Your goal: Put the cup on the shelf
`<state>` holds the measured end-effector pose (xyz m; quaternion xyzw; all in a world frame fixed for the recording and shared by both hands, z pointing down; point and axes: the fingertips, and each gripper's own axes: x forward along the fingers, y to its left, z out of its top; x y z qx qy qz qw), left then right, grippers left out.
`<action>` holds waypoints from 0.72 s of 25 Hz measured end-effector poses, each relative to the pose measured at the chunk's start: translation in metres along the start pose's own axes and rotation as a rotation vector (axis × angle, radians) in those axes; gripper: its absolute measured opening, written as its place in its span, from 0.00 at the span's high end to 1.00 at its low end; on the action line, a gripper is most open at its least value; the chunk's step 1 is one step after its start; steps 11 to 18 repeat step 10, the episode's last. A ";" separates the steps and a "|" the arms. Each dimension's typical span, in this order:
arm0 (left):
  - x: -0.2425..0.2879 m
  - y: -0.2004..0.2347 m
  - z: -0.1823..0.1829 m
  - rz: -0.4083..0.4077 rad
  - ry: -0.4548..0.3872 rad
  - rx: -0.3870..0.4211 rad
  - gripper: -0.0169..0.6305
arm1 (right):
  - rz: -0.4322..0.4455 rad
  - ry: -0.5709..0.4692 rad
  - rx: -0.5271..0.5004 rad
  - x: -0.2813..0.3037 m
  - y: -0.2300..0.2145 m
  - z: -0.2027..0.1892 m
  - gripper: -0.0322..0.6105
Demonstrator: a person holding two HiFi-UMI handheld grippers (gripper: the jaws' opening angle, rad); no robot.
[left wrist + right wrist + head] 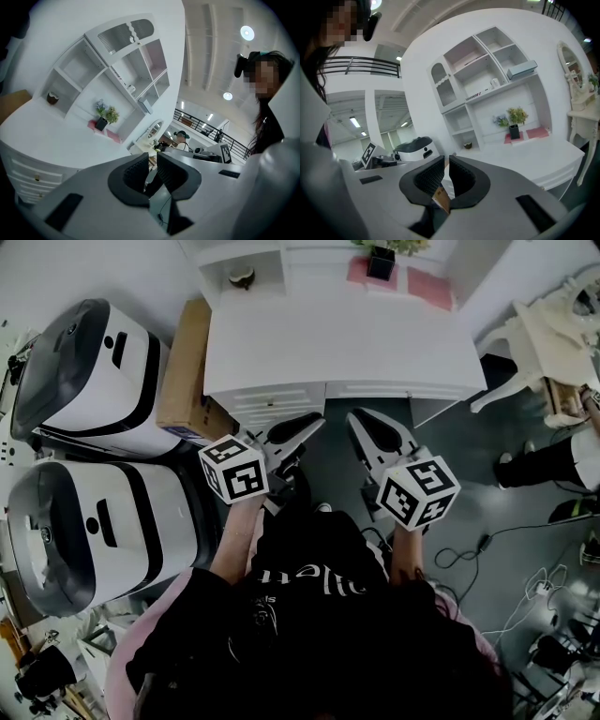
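Observation:
A small dark brown cup [241, 277] sits in the lower left compartment of the white shelf unit [281, 259] at the back of the white desk [337, 343]. The same cup [52, 98] shows far off in the left gripper view, and the cup [467, 145] shows in the right gripper view too. My left gripper [317, 421] and right gripper [356, 416] hang side by side in front of the desk, below its front edge. Both are shut with nothing between their pads. The left gripper [153, 171] and right gripper [446, 176] point up toward the shelf.
Two large white and black machines [94, 381] [84, 531] stand at the left, with a cardboard box [187, 367] against the desk's side. A potted plant [380, 259] and pink mats [427, 282] sit on the desk. A white chair [525, 343], a person's legs [553, 460] and floor cables [469, 549] are at the right.

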<state>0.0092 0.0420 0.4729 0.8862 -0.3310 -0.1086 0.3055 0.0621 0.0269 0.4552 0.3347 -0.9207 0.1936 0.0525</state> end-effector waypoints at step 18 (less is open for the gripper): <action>0.010 -0.002 0.000 -0.020 0.014 0.000 0.87 | -0.002 0.012 0.001 0.002 -0.004 0.000 0.85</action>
